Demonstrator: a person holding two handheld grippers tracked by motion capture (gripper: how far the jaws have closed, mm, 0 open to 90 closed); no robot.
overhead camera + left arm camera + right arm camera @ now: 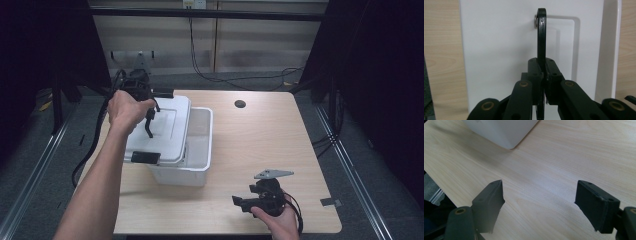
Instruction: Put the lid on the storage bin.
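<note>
Your left tool sits over the white lid, jaws pinched tight on the black handle at the lid's middle. In the left gripper view the handle stands up thin and edge-on between the clamped jaws, a small metal rivet near its top, the lid spread flat behind it. Your left hand wraps the tool from the near-left side, cable trailing off the tabletop's left edge.

The lid lies on the white bin but shifted left, so the bin's right part is uncovered and you can see inside. A black latch sits on the lid's near edge, another on its far edge. Bin and lid sit on the left half of the wooden tabletop.

Your right tool is down at the near right of the tabletop, well apart from the bin, held in your right hand, grey plate on top. In the right gripper view its jaws are spread wide with nothing between them, bare tabletop under them, and a corner of the bin at the top.

A dark round hole is in the tabletop near the far edge.
</note>
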